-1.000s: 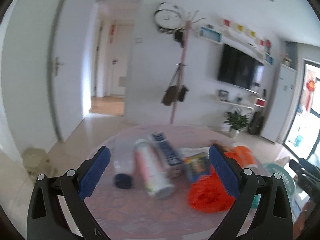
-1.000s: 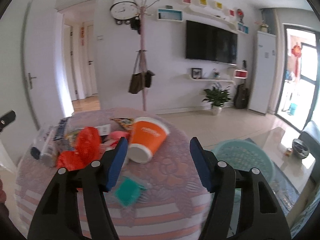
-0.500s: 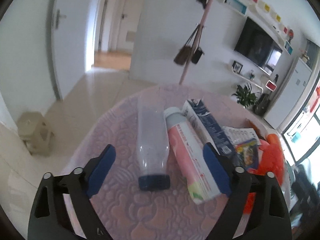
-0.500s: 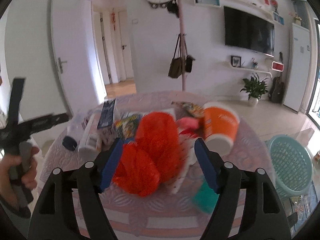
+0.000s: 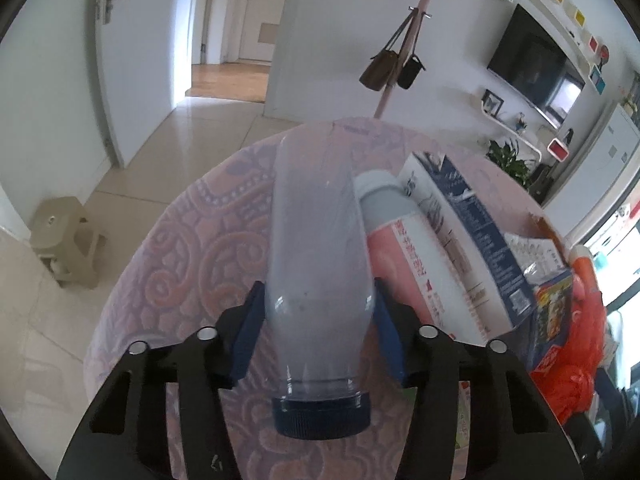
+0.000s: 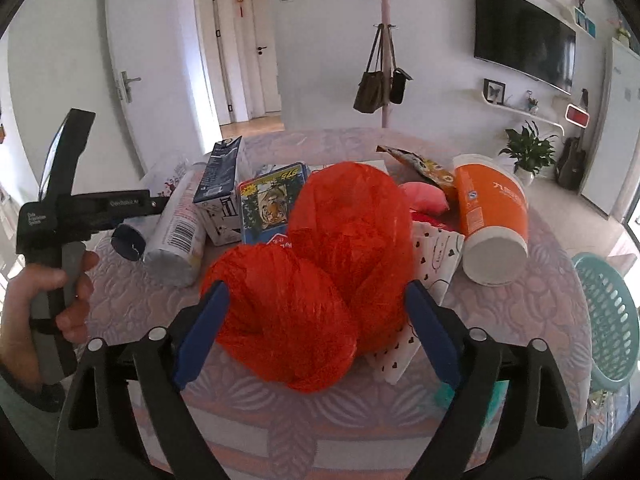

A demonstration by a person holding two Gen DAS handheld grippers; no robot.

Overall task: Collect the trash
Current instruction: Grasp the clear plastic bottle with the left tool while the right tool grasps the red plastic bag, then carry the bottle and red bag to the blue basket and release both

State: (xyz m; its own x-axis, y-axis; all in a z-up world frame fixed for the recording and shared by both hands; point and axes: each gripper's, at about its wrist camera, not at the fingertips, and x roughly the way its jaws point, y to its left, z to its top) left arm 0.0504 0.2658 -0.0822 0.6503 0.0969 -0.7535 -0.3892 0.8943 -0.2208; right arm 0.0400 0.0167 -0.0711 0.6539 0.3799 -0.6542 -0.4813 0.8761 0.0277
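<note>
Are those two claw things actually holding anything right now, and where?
The left gripper is closing on the clear plastic bottle near its capped end. The right gripper merely straddles the red plastic bag.

Bright, even daylight enters from the right side. Both views bend strongly at their dark round edges. Focus is fair, slightly soft; shadows are faint.

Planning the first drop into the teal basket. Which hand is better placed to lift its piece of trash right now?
Left. The left gripper is closing with its pads against the clear bottle. The right gripper only straddles the red plastic bag, jaws wide.
</note>
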